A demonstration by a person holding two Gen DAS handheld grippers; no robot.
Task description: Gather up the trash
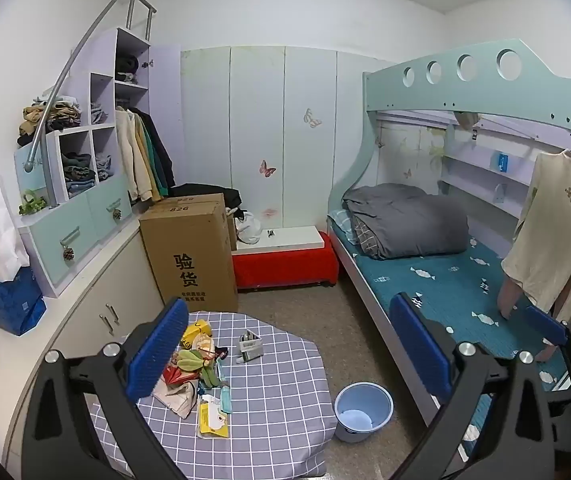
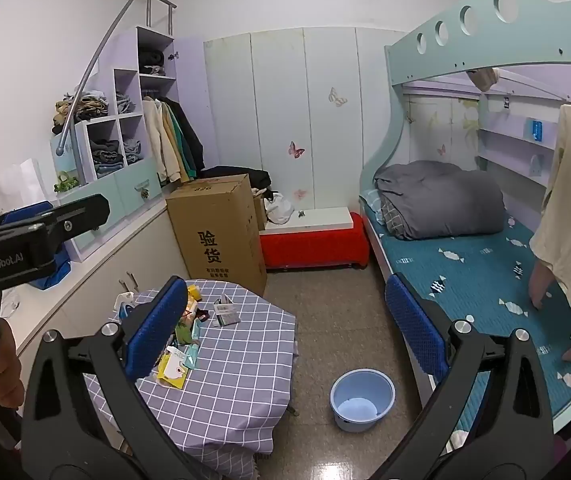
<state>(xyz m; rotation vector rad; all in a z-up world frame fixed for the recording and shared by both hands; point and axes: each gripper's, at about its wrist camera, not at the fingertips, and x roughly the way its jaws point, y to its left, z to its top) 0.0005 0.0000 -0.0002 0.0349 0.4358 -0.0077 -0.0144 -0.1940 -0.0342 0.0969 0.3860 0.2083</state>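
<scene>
So, two hand-held grippers were hovering over a messy little bench, both spread wide with nothing in them.

One round bench (image 1: 269,392) wore a grey cloth with a white grid, and the trash pile (image 1: 193,364) sat on its left half: crinkly wrappers, one flat yellow packet (image 1: 213,420) and one small grey-white carton (image 1: 250,346) off to the right. One smooth, round, pale blue plastic bin (image 1: 363,406) stood on the speckled floor just right of the bench. The left hand-held gripper (image 1: 289,356) hung above the bench, its ribbed blue left pad right over the pile. The right hand-held gripper (image 2: 285,328) was the same, with the trash down-left and the bin below it.
</scene>
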